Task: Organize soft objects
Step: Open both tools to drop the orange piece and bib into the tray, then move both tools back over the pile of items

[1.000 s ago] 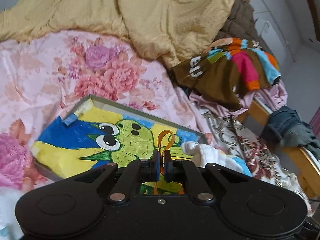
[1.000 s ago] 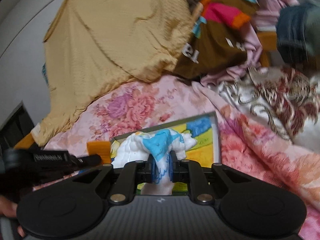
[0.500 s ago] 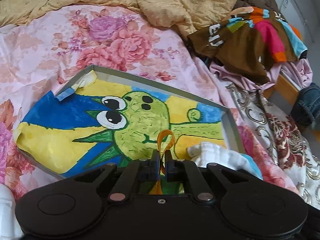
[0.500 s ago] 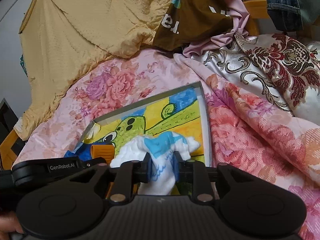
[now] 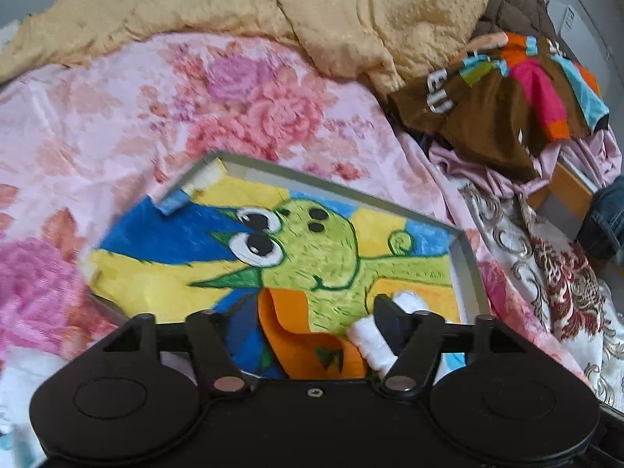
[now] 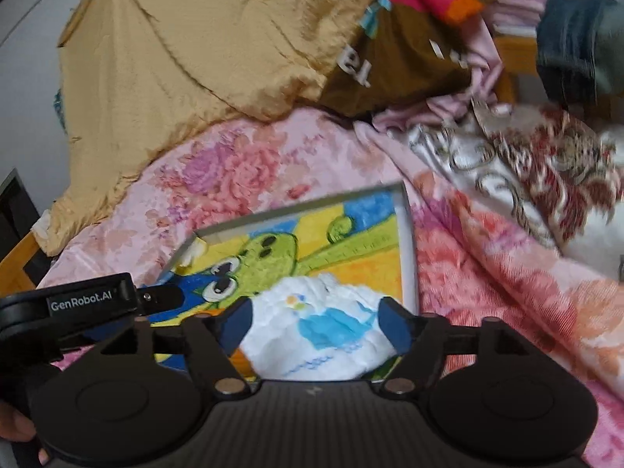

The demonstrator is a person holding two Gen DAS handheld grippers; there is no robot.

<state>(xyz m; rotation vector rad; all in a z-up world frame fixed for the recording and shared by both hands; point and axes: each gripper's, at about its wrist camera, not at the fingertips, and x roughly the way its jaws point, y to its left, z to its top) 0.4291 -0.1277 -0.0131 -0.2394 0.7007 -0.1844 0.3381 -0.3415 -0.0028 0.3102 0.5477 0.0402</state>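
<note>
While both grippers' jaws are opening, the release step looks underway: the left gripper (image 5: 312, 312) lets go of the orange fabric strip (image 5: 308, 343) and the right gripper (image 6: 314, 321) frees the white-and-blue soft cloth bundle (image 6: 316, 335), both lying in the shallow grey tray with a green cartoon picture (image 6: 407, 241). Next, each should back off cleanly without snagging fabric; the yellow textured blanket (image 5: 351, 11) and brown multicoloured garment (image 5: 503, 105) lie well apart.

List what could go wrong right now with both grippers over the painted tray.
1. The white and blue cloth sits between the opening right gripper's fingers; pulling back could snag and drag it out.
2. The orange strap lies between the opening left gripper's fingers, near the tray's front edge; it might slip off.
</note>
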